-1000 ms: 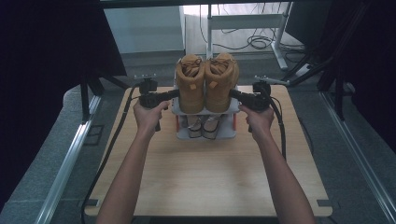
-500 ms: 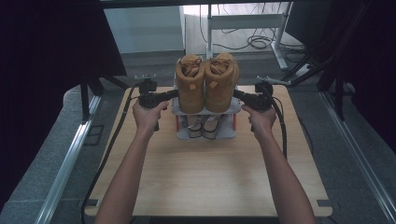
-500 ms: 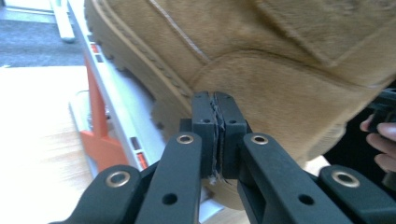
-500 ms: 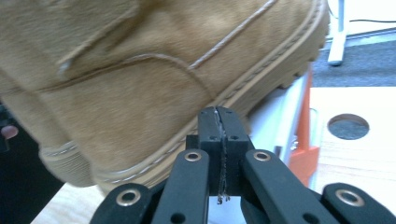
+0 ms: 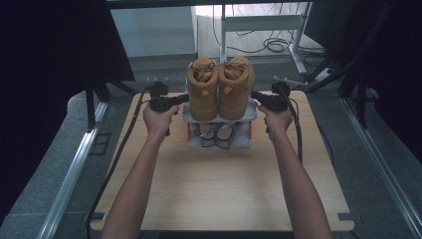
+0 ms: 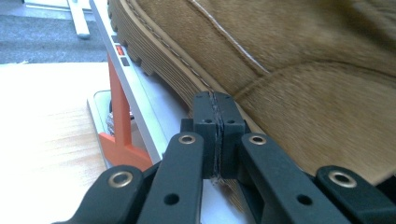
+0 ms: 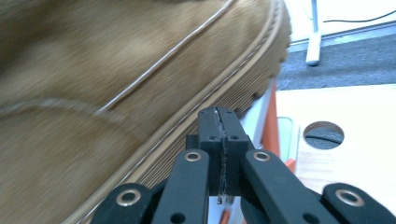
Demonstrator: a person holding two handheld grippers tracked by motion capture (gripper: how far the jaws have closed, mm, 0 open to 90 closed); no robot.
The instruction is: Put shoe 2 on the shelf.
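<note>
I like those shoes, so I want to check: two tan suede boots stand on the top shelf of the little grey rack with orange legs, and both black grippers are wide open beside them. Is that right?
Not quite. The two tan suede boots do stand on the top shelf of the little grey rack with orange legs, but the left gripper and right gripper are shut, jaws pressed together, as the two gripper views show.

Both forearms stretched forward, left claw [image 5: 183, 98] pressed closed, right claw [image 5: 255, 94] likewise
</note>
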